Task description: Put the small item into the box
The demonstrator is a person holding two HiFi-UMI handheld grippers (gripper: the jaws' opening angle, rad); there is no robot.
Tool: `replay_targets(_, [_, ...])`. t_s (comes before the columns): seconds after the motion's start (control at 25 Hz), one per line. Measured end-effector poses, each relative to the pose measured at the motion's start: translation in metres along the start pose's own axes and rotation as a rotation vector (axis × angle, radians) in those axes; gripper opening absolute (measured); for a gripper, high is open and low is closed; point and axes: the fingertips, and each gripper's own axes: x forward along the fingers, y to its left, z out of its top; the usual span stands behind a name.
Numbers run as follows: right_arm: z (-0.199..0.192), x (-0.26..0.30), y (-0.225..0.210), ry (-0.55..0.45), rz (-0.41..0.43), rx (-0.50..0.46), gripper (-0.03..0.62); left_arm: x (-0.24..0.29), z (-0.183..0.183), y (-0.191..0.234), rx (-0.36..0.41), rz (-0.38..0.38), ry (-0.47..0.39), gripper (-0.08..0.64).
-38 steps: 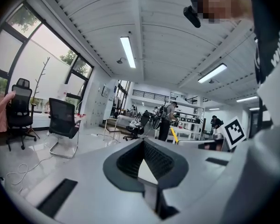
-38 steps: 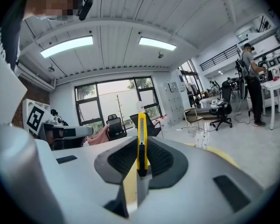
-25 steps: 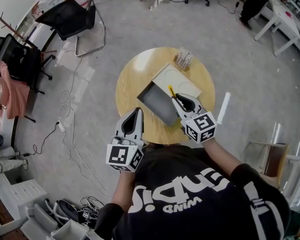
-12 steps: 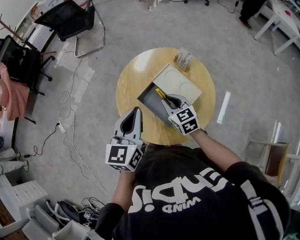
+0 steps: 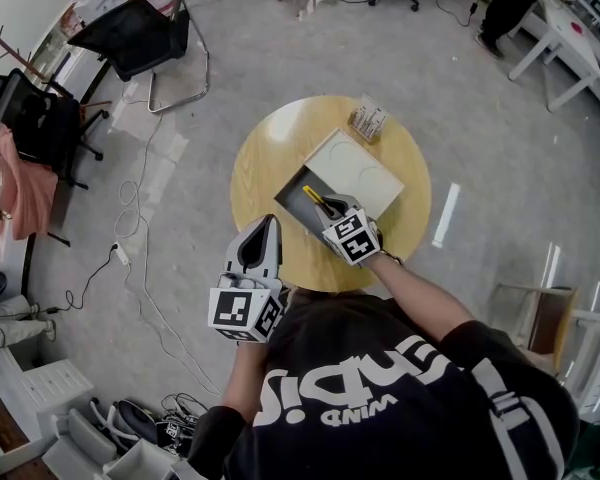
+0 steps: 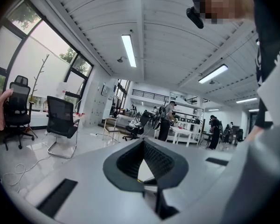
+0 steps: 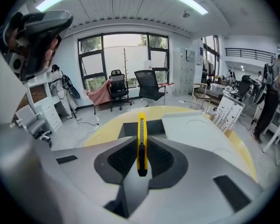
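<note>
A yellow utility knife [image 5: 314, 199] [image 7: 141, 133] is clamped lengthwise in my right gripper [image 5: 330, 209] [image 7: 141, 141], its tip sticking out past the jaws. The knife hangs over the dark grey inside of the open box [image 5: 298, 211] [image 7: 159, 126], which lies on the round wooden table [image 5: 265, 158]. The box's white lid [image 5: 358, 173] [image 7: 196, 130] lies open to the right. My left gripper [image 5: 269, 224] [image 6: 142, 142] is shut on nothing, held at the table's near edge, left of the box.
A small wooden rack with white cards [image 5: 368, 121] [image 7: 228, 113] stands at the table's far right edge. Office chairs [image 5: 145, 38], cables on the floor [image 5: 140, 218] and white tables [image 5: 565, 43] surround the table. People stand far off in the left gripper view.
My right gripper has moved left and a little away from me with the knife, from the lid's near corner to over the open box. The left gripper has barely moved.
</note>
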Motion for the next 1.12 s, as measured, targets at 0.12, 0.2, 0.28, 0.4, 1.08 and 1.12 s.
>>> replay_targets(0.12, [-0.009, 0.010, 0.001, 0.039, 0.003, 0.010, 0.055, 0.001, -0.001, 0.002, -0.001, 0.001, 0.003, 0.009])
replay_targets(0.2, [-0.013, 0.016, 0.002, 0.060, 0.005, 0.013, 0.055, 0.001, -0.001, 0.003, -0.003, 0.002, 0.006, 0.009])
replay_targets(0.28, [-0.016, 0.021, 0.003, 0.077, 0.007, 0.010, 0.055, 0.002, -0.002, 0.004, -0.005, 0.002, 0.010, 0.009])
replay_targets(0.4, [-0.024, 0.028, 0.003, 0.104, 0.013, 0.001, 0.055, 0.001, -0.004, 0.006, -0.009, 0.006, 0.015, 0.009])
replay_targets(1.08, [-0.057, 0.056, 0.001, 0.303, 0.019, 0.005, 0.055, 0.000, -0.006, 0.020, -0.016, 0.036, 0.028, 0.009])
replay_targets(1.12, [-0.058, 0.057, 0.000, 0.310, 0.013, 0.010, 0.055, 0.000, -0.005, 0.020, -0.016, 0.037, 0.028, 0.009])
